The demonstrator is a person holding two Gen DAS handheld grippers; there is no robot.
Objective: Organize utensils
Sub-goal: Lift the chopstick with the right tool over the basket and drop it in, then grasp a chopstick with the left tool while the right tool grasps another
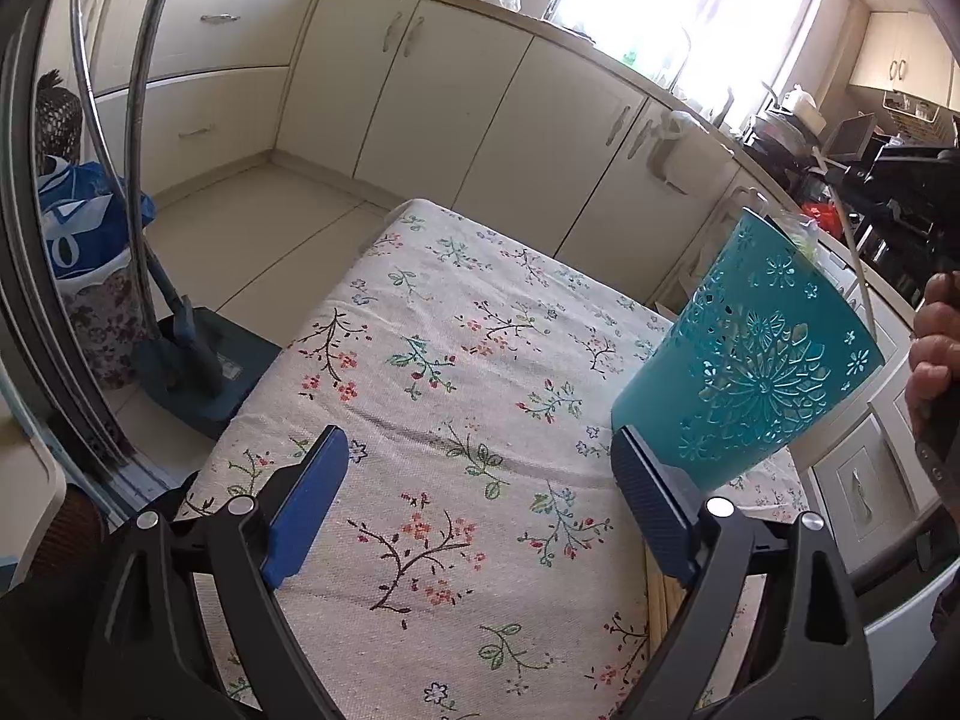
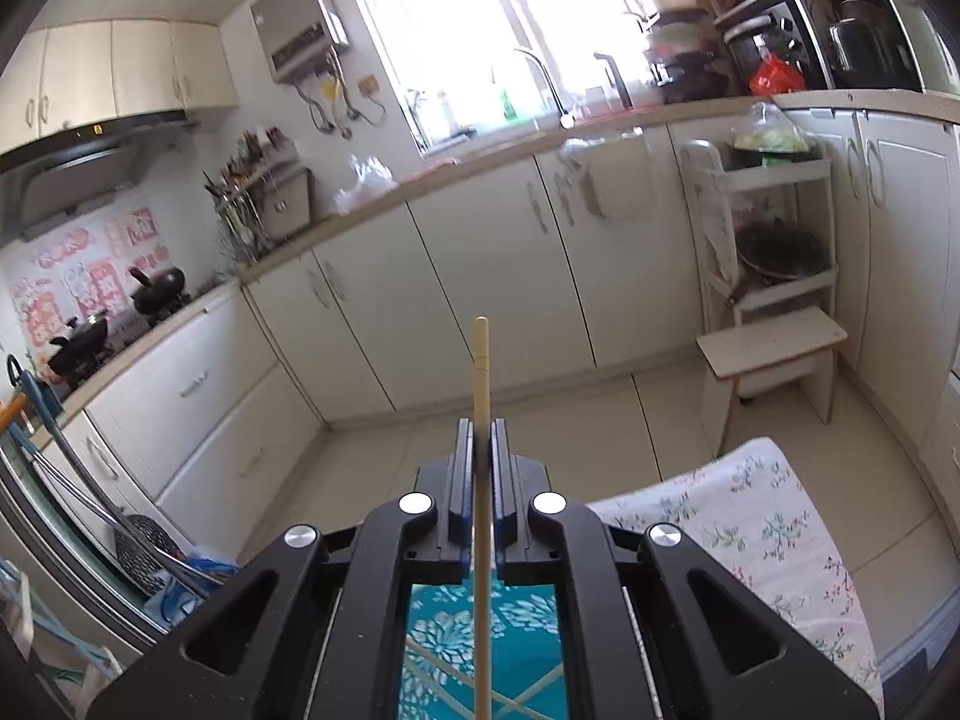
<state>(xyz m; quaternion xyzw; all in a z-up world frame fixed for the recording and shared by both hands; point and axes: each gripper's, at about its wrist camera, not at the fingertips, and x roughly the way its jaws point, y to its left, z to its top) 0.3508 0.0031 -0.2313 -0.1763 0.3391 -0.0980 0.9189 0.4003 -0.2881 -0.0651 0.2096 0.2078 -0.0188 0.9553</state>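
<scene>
A teal perforated utensil holder [image 1: 756, 354] stands on the floral-cloth table [image 1: 456, 372], at the right. My left gripper [image 1: 480, 480] is open and empty, low over the cloth, its right finger just beside the holder's base. My right gripper [image 2: 479, 450] is shut on a pale wooden chopstick [image 2: 481, 372], which points up past the fingertips and runs down over the teal holder [image 2: 516, 618] below. More chopsticks [image 2: 444, 669] lie crossed inside the holder. Several wooden chopsticks [image 1: 660, 600] lie on the cloth under my left gripper's right finger.
Cream kitchen cabinets [image 1: 456, 96] run along the far side. A blue steamer base with hoses [image 1: 198, 366] and a bag-filled bin [image 1: 90, 276] stand on the floor left of the table. A small step stool [image 2: 774, 354] and a shelf cart [image 2: 774, 228] stand at the right.
</scene>
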